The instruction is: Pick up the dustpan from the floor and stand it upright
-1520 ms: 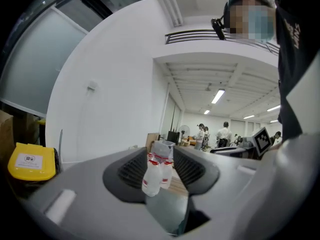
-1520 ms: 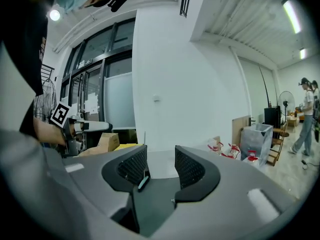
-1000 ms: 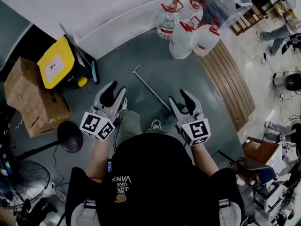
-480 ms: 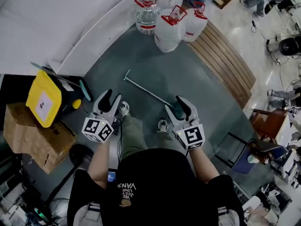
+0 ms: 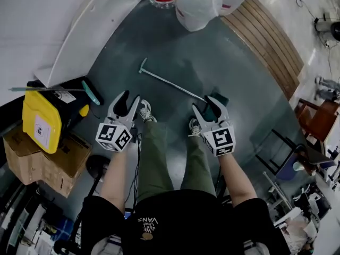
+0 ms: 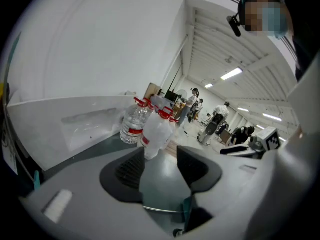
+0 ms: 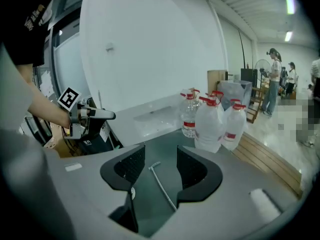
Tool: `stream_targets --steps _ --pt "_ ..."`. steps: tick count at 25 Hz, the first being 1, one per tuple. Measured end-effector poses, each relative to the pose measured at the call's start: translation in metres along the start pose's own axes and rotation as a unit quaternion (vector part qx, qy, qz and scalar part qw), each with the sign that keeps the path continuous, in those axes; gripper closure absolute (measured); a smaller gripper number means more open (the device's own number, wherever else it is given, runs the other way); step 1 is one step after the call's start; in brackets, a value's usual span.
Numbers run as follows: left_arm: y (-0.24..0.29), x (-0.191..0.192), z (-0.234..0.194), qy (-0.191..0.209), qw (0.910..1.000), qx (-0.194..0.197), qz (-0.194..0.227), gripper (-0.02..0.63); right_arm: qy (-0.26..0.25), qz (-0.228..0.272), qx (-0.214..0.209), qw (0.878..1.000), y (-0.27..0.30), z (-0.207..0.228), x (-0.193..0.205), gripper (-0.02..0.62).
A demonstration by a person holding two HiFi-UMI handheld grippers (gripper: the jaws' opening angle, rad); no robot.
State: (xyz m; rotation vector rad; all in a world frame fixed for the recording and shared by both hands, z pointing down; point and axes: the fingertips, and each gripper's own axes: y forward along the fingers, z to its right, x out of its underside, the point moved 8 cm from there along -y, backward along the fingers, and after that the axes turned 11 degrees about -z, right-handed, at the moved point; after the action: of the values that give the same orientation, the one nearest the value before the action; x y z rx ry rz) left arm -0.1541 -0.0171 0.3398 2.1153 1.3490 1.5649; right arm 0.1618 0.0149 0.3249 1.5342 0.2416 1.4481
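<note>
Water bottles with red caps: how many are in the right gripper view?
4: clear bottle at left, front jug in the middle, right jug, rear jug partly hidden behind them. More may be hidden.

Left gripper (image 6: 160,152) – jaws parted, nothing held, seen from behind and low over the grey-green floor (image 6: 159,186).
The two dark ribbed pads (image 6: 129,172) stand apart, having just been opening, and only bare floor shows in the gap. Lower in the gap lies the dustpan (image 6: 163,210), its thin metal handle running across on the floor to a teal part at the right. Beyond the jaw tips stand a clear bottle (image 6: 131,127) with a red label and white jugs (image 6: 159,134) with red caps, beside a curved white panel (image 6: 75,129). At right the right gripper (image 6: 227,150) shows with its marker cube – behind it, distant people (image 6: 217,121) under ceiling lights (image 6: 231,74).
</note>
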Motion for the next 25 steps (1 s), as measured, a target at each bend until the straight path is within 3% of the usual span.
stream_targets --steps 5,11,16,25 --pt "0.054 0.055 -0.041 -0.018 0.9991 0.007 -0.037 0.387 0.010 -0.057 0.001 0.998 0.073 0.018 0.059 0.419" --pt "0.117 0.125 -0.088 -0.050 0.9974 -0.007 -0.052 0.387 -0.030 -0.148 -0.009 0.988 0.164 0.032 0.141 0.419" --pt "0.160 0.188 -0.117 -0.096 0.9933 -0.020 -0.061 0.387 -0.074 -0.213 -0.029 0.974 0.230 0.042 0.206 0.419" --pt "0.206 0.281 -0.163 -0.133 0.9878 -0.041 -0.071 0.387 -0.134 -0.304 -0.050 0.942 0.327 0.061 0.325 0.420"
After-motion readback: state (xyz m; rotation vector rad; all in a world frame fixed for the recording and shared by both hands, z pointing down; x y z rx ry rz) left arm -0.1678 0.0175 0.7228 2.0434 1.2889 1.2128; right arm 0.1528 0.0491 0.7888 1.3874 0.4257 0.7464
